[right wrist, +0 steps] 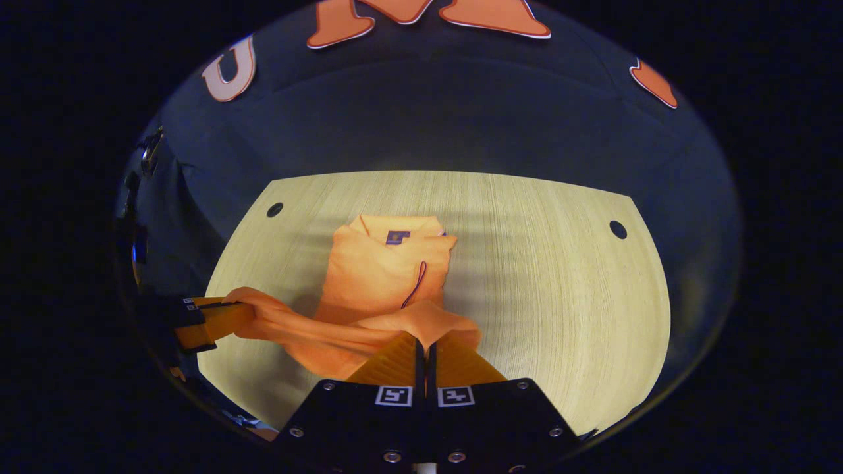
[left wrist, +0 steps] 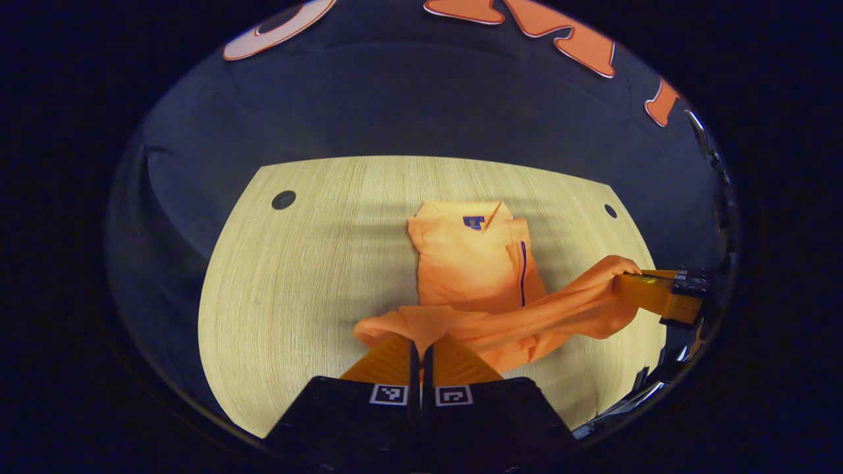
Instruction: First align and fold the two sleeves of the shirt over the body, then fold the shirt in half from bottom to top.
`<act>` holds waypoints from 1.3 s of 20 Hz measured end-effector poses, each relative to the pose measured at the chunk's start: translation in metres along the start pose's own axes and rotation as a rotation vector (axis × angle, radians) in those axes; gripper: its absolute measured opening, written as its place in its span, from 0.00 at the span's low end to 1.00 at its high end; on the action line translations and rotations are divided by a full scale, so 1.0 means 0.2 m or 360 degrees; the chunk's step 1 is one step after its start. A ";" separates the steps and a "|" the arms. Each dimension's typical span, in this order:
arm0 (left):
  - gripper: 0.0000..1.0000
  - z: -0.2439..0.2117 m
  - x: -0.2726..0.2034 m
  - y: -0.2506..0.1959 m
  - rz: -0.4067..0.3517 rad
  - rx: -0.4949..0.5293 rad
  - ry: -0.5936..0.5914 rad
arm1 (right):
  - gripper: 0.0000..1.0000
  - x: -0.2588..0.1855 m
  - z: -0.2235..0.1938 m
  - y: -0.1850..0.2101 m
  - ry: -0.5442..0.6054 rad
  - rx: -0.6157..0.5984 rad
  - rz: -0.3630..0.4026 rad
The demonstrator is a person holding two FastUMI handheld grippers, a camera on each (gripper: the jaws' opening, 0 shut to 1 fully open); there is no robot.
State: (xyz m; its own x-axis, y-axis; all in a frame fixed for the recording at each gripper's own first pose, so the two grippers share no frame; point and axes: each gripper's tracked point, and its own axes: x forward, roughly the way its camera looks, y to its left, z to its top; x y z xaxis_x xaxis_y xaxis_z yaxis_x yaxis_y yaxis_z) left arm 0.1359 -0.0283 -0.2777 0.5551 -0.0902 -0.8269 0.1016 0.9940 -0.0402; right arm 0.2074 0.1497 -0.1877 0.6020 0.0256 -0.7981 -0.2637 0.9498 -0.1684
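An orange shirt [left wrist: 471,263] lies on the pale wooden table [left wrist: 309,263], collar at the far end, both sleeves folded in over the body. My left gripper [left wrist: 420,345] is shut on the left corner of the bottom hem, which is lifted off the table. My right gripper [right wrist: 425,345] is shut on the hem's other corner. The hem hangs stretched between the two grippers above the lower part of the shirt [right wrist: 385,270]. In the left gripper view the right gripper [left wrist: 635,273] shows at the right edge, and in the right gripper view the left gripper [right wrist: 230,306] shows at the left.
The table has a round hole near each far corner [left wrist: 284,199] [right wrist: 618,229]. The dark cloth wall [left wrist: 421,99] stands close behind the far edge. Bare wood lies to either side of the shirt.
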 end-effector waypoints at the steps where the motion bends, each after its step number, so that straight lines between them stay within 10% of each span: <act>1: 0.01 0.05 0.04 0.00 0.0000 0.0005 -0.0017 | 0.00 0.04 0.05 -0.02 -0.0004 0.0015 -0.0007; 15: 0.15 0.40 0.75 0.15 0.0117 0.0113 -0.0068 | 0.10 0.77 0.27 -0.13 0.0026 0.0121 -0.0084; 16: 0.21 0.38 0.78 0.16 0.0123 0.0120 -0.0068 | 0.28 0.77 0.27 -0.13 0.0022 0.0133 -0.0080; 20: 1.00 0.43 0.74 0.18 0.0165 0.0116 -0.0110 | 1.00 0.73 0.32 -0.12 -0.0028 0.0156 -0.0047; 26: 1.00 0.62 0.41 0.13 0.0194 0.0134 -0.0405 | 1.00 0.39 0.52 -0.08 -0.0286 0.0197 -0.0011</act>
State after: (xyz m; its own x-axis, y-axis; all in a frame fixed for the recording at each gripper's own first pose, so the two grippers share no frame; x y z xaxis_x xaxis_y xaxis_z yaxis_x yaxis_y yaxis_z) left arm 0.2859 -0.0166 -0.2777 0.7555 0.0067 -0.6551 0.0836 0.9908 0.1066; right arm 0.3360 0.1697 -0.1868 0.7311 0.0636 -0.6793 -0.1711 0.9809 -0.0922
